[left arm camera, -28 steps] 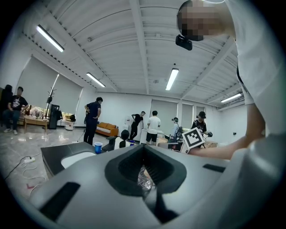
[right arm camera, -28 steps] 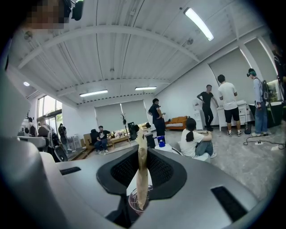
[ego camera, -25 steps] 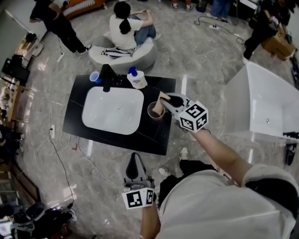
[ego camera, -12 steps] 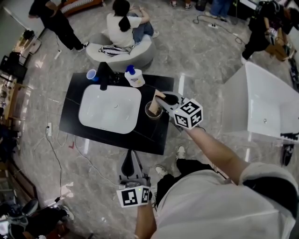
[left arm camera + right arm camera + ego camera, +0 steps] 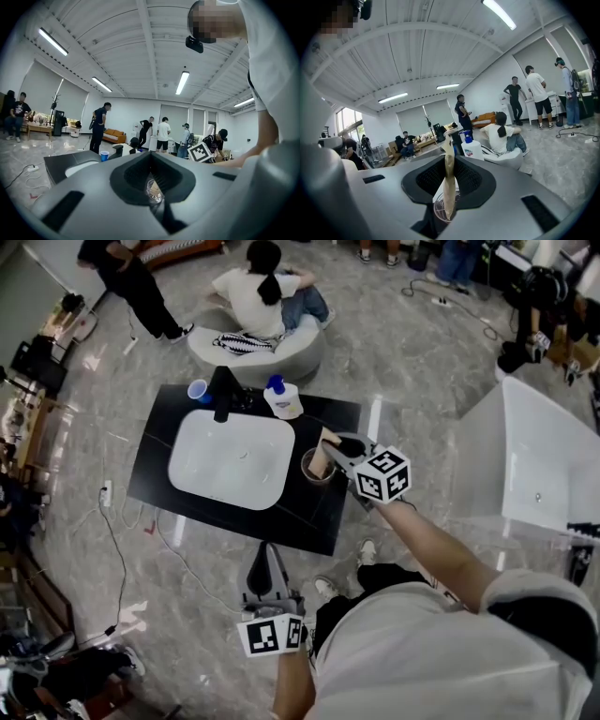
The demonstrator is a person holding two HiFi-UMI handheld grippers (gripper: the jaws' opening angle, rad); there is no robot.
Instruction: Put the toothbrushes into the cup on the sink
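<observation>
One toothbrush [image 5: 449,185] in a tan paper wrapper stands pinched between the jaws of the right hand-held gripper [image 5: 334,443]. The right gripper view shows this plainly: the jaws press on the wrapper from both sides, and its lower end dips into the mouth of the clear cup [image 5: 438,212] below. The head view adds the setting that view lacks. There the cup stands on the black counter [image 5: 309,519] at 3 o'clock of the white sink [image 5: 230,460], just beside its rim, and the toothbrush leans out of it toward 1 o'clock. A black faucet [image 5: 223,392] sits at 12 o'clock of the sink, a blue cup [image 5: 198,391] at 11 o'clock and a white bottle [image 5: 283,399] with a blue cap at 1 o'clock. The left hand-held gripper [image 5: 264,561] hangs off the counter's near edge, at 6 o'clock, well apart from the clear cup. Only the left gripper view shows its jaws: they are pressed together with nothing between them, leaving a narrow slit through which the clear cup is glimpsed.
</observation>
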